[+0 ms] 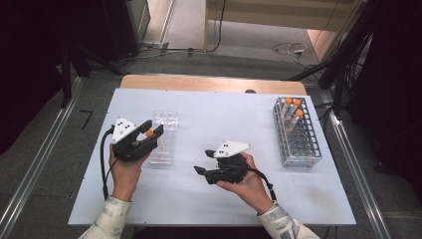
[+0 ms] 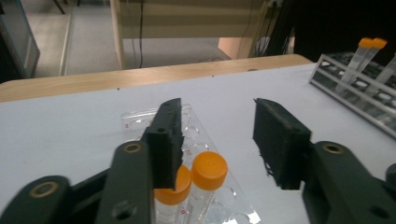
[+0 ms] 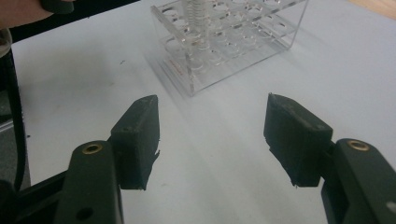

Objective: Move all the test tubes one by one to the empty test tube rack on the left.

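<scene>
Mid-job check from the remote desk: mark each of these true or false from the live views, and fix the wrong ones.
1. Two orange-capped tubes stand in the clear rack below the left gripper. True.
2. The left gripper is clamped on a tube. False: its fingers stand apart, with the caps below them and nothing pressed between.
3. The right gripper carries a tube. False: there is only bare white table between its open fingers.
4. The metal rack on the right holds three orange-capped tubes at its far end. True.
5. The clear rack lies on its side. False: it stands upright on the table.
</scene>
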### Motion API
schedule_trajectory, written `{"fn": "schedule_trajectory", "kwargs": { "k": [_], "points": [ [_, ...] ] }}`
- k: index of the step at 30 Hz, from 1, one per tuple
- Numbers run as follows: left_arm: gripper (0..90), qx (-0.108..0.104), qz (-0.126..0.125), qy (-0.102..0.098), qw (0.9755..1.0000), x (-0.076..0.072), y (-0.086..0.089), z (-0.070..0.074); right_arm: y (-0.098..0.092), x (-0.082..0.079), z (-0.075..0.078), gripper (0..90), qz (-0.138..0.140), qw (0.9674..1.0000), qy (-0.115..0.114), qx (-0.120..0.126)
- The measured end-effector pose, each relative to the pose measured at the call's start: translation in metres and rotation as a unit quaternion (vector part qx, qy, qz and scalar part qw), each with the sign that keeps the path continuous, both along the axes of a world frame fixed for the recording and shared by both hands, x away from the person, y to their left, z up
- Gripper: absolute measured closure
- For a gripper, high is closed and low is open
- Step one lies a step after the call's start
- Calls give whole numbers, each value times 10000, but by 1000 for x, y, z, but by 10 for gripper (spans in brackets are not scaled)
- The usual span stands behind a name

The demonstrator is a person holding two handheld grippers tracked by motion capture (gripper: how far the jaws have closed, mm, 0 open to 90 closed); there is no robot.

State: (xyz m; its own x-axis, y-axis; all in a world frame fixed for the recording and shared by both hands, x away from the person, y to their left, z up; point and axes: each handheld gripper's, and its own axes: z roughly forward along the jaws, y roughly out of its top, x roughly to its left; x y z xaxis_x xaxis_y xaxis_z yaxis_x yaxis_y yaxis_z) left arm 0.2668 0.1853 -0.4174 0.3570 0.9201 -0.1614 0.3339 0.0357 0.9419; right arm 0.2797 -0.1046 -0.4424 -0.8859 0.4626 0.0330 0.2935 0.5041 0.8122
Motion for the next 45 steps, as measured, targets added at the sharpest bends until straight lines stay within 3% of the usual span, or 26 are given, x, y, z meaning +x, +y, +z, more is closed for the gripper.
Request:
{"fn": "schedule_trajectory", "kwargs": {
  "k": [2,7,14,21,31,38,45],
  "points": [
    [403,-154,-17,4,9999,-1,1,2,-2,1,1,328,-71,10000,3,17],
    [259,-300,70,100,9995,-3,3,4,-14,8,4,314,-375,9993,-34,82],
    [190,-313,183,102,9993,-5,4,5,-45,23,13,288,-1015,9944,-213,221],
    [181,-308,146,82,9994,-7,4,6,-82,39,21,292,-1595,9865,-291,242],
    [181,-302,102,87,9995,-8,5,6,-143,54,39,300,-2419,9691,-424,215],
    [172,-328,107,90,9994,-9,8,6,-176,66,37,303,-2834,9583,-371,46],
    [168,-355,93,60,9993,-10,9,6,-194,75,28,307,-3099,9503,-298,-102]
  ]
}}
